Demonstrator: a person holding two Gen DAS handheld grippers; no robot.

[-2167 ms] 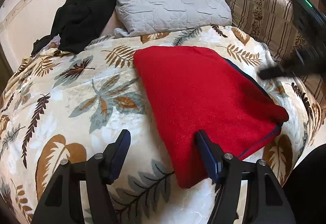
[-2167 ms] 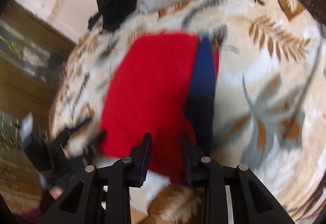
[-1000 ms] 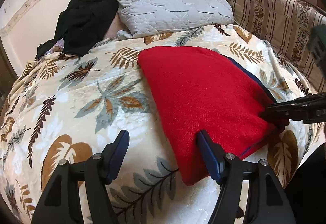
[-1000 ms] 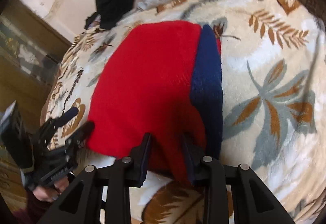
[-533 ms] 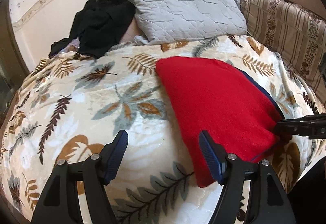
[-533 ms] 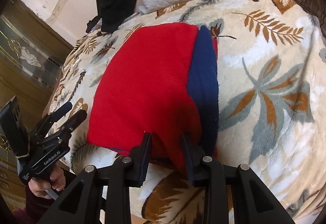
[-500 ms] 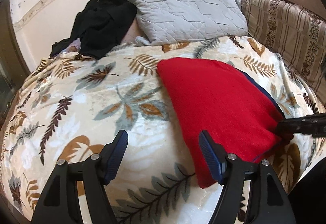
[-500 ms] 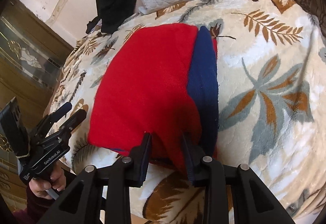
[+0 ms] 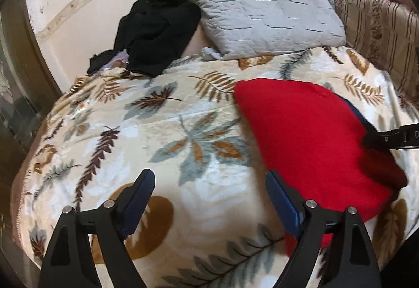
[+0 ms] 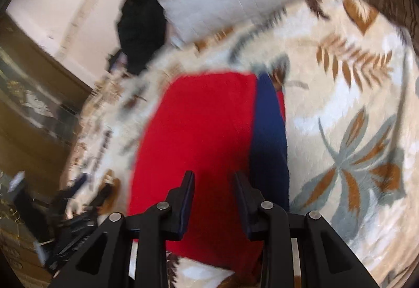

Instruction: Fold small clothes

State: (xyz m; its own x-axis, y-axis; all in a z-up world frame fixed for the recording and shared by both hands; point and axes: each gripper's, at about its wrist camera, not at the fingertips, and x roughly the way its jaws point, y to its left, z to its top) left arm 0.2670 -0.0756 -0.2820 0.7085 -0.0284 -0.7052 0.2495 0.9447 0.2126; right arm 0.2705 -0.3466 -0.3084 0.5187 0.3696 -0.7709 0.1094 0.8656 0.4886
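Note:
A folded red garment point(image 9: 309, 141) with a blue band along one side point(image 10: 269, 131) lies on the leaf-patterned blanket point(image 9: 157, 131). My left gripper point(image 9: 209, 199) is open and empty, low over the blanket just left of the garment's near corner. My right gripper point(image 10: 213, 196) has its jaws slightly apart over the garment's near edge; the view is blurred. In the left wrist view the right gripper's tip point(image 9: 387, 138) lies on the garment's right edge.
A grey quilted pillow point(image 9: 264, 15) and a heap of black clothes point(image 9: 157, 28) lie at the head of the bed. A striped cushion point(image 9: 379, 28) stands at the right. A wooden cabinet point(image 10: 31, 110) stands left of the bed.
My left gripper has drawn back and left, away from the garment. My right gripper has moved forward over the garment's edge and its jaws have widened a little.

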